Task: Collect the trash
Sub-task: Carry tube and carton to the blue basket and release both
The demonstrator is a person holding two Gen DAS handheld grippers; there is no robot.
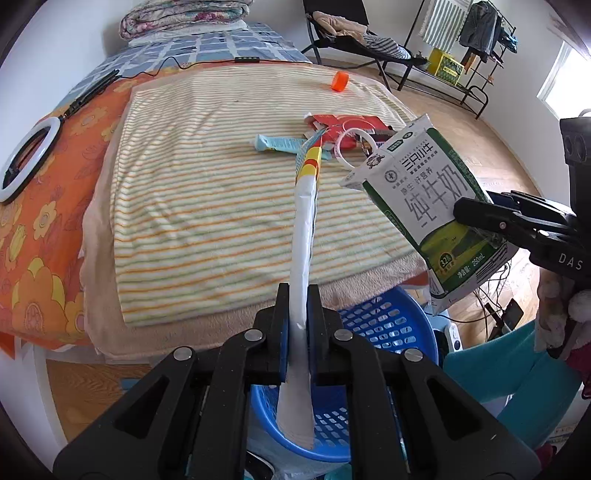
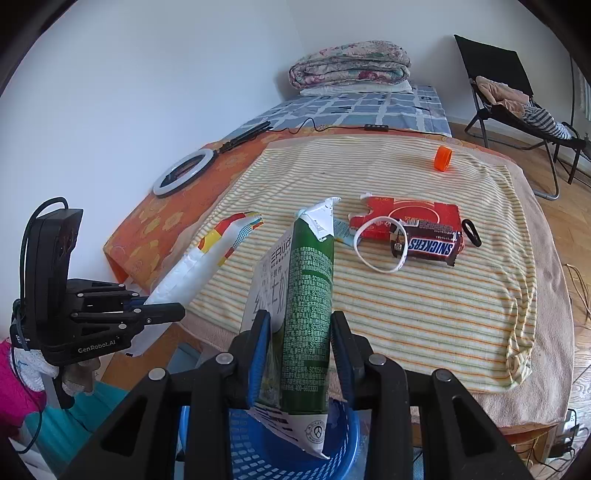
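A striped towel covers the near end of the bed, over an orange floral sheet. A white ring light lies on that sheet, its black cable trailing across the blue checked sheet. Folded quilts sit stacked at the far end against the wall. A black folding chair draped with clothes stands on the wooden floor. A clothes rack stands near the window.

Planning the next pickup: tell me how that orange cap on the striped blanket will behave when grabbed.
The orange cap looks small, rigid and probably light. It lies on its side, so a nudge may roll it. The soft striped blanket should slow any roll.
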